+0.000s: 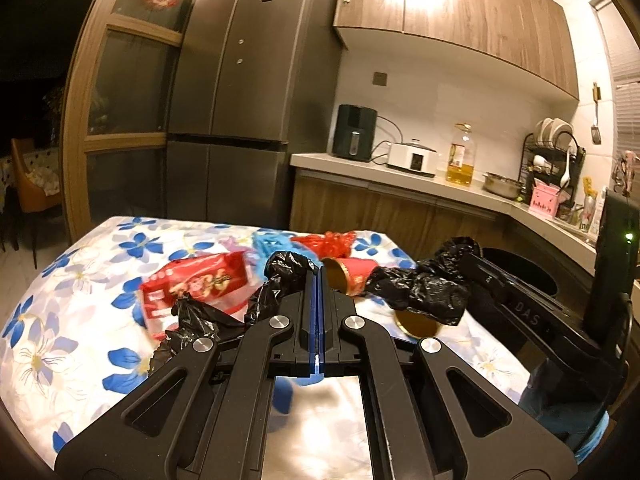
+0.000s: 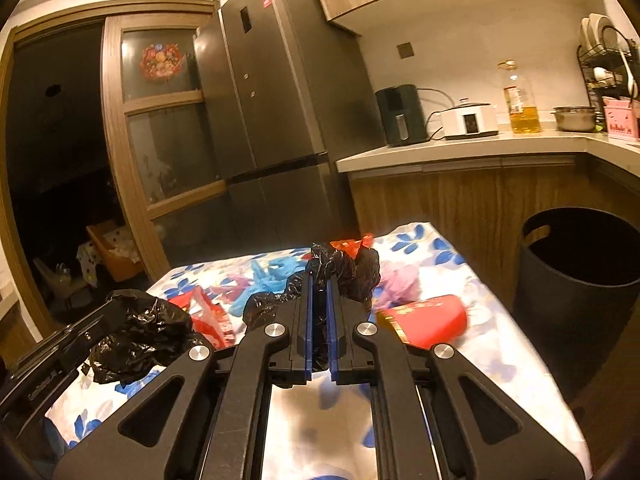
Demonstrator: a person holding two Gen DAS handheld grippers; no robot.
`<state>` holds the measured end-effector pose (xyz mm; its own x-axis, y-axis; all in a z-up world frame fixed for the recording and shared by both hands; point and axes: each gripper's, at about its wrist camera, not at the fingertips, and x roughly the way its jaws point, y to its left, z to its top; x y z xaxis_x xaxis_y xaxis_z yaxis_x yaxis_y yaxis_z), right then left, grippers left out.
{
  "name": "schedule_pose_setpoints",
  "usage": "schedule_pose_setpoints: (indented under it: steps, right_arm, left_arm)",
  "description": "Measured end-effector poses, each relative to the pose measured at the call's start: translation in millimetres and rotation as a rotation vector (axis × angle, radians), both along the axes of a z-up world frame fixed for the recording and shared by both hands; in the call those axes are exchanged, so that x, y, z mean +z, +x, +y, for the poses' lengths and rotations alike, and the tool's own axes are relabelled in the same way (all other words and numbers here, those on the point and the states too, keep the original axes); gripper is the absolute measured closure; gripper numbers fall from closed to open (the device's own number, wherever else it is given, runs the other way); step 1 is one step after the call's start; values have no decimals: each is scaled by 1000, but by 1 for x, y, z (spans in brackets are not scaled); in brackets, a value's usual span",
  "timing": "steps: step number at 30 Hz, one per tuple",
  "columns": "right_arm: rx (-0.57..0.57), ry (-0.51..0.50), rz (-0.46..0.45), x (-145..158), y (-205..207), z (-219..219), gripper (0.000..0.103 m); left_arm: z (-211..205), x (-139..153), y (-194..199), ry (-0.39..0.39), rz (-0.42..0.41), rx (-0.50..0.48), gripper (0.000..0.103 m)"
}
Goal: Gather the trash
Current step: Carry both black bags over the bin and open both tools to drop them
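One black trash bag (image 1: 416, 286) is stretched between two grippers above the table (image 1: 76, 280). The left gripper (image 1: 318, 276) is seen with its blue pads pressed together on one bunched edge of the bag; the right gripper (image 2: 319, 280) is clamped on the other edge.

On the flowered tablecloth, two red cups (image 1: 352, 276) can be counted, one mostly hidden behind the bag, along with one red snack packet (image 1: 196, 286), one blue wrapper (image 1: 266, 246), one red crumpled wrapper (image 1: 334, 242) and one pale purple scrap (image 2: 394, 284), blurred.

One black bin (image 2: 576, 280) stands beside the table, below the kitchen counter (image 2: 460, 152). A grey fridge (image 1: 244, 92) stands behind.
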<state>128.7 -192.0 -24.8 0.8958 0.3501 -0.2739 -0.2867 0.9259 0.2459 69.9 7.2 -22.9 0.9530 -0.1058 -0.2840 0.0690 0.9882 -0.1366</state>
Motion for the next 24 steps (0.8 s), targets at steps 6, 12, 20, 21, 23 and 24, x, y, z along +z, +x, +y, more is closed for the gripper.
schedule_pose_setpoints:
  steps: [6, 12, 20, 21, 23, 24]
  right_arm:
    - [-63, 5, -21, 6, -6, -32, 96]
    - [-157, -6, -49, 13, -8, -70, 96]
    - [-324, -31, -71, 19, -1, -130, 96]
    - [-346, -30, -74, 20, 0, -139, 96]
    - [-385, -27, -82, 21, 1, -154, 96]
    - [-402, -26, -87, 22, 3, -161, 96]
  left_arm:
    - [-26, 8, 12, -5, -13, -61, 103]
    - [-69, 18, 35, 7, -33, -155, 103]
    - [-141, 31, 70, 26, -59, -289, 103]
    - [-151, 32, 74, 35, -64, -306, 103]
    - [-172, 35, 81, 53, -80, -335, 103]
    - [-181, 37, 85, 57, -86, -352, 103]
